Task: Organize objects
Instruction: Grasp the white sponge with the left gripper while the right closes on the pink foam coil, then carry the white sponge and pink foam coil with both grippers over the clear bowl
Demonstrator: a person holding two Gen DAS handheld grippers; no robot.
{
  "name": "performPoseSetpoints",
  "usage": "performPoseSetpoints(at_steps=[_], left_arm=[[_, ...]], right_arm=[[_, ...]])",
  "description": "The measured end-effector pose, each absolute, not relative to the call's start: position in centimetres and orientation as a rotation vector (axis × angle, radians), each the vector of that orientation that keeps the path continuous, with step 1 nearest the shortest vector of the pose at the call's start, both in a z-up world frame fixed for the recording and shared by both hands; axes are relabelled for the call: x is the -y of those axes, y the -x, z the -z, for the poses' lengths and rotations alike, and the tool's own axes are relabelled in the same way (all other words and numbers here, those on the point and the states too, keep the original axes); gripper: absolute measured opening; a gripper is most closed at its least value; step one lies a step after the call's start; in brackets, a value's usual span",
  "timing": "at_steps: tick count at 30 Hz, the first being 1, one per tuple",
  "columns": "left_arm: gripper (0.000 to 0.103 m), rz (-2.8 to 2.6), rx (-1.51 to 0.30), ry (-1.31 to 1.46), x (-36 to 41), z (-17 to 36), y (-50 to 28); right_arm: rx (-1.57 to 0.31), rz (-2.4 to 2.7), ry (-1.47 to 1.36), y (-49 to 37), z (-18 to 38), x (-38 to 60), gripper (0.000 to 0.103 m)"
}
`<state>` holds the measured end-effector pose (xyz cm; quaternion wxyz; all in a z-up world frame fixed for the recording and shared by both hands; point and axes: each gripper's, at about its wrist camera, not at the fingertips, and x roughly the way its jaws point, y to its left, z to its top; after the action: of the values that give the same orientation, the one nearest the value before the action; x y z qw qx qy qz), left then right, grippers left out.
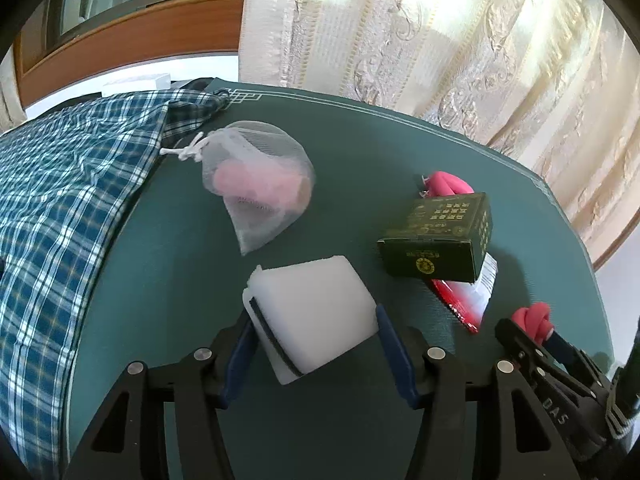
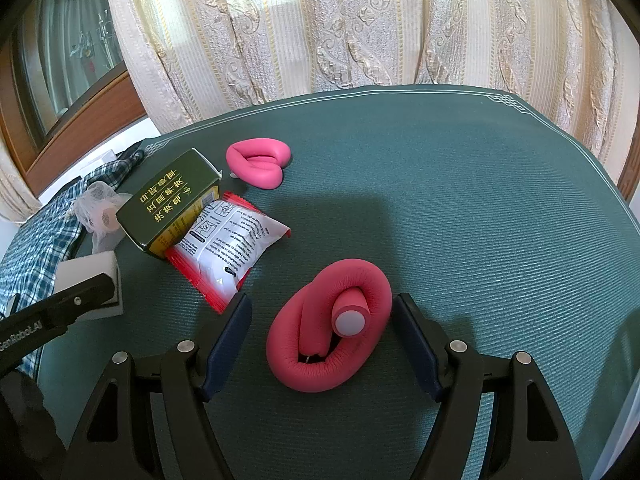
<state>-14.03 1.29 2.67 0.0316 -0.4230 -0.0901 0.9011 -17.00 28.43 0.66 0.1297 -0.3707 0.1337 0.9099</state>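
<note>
Two tools work the green table point(image 2: 440, 168): the left tool point(image 1: 316, 326) has clamped a white sponge block point(image 1: 312, 320), seemingly by its near end, while the right tool point(image 2: 322, 332) stands open around a pink coiled tube point(image 2: 304, 352), pads clear. The block could pivot out if swung quickly. Clutter sits at one o'clock, checked cloth point(image 1: 60, 200) at nine; open room lies right of the tube.

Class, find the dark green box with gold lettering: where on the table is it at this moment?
In the right wrist view the dark green box lies at the left, tilted on the red-and-white packet, between the mesh bag and the far pink loop.
</note>
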Motion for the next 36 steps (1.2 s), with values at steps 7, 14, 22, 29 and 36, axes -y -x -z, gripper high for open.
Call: performPoseSetpoints(at_steps=[7,14,22,29,36], left_arm=[[0.061,-2.776,0.288,1.286,-1.0,-2.8,12.9],[0.061,-2.781,0.3,1.276,-0.9,-2.9,12.2],[0.061,-2.767,0.284,1.255,-1.7,-3.2,11.2],[0.061,-2.753,0.259,1.238,-2.5,-3.3,10.1],[0.061,-2.738,0.259,1.245,-3.1,-3.1,8.8]], right_arm=[[-0.388,-2.641,1.074,16.9,-0.7,-28.5,0.072],[-0.38,-2.621,1.064,16.8,-0.9,-28.6,0.057],[-0.353,-2.619,1.073,15.5,-0.7,-28.0,0.056],[-0.324,-2.623,1.084,13.2,-0.4,-27.0,0.056],[-0.299,-2.629,1.096,11.2,-0.1,-26.2,0.056]])
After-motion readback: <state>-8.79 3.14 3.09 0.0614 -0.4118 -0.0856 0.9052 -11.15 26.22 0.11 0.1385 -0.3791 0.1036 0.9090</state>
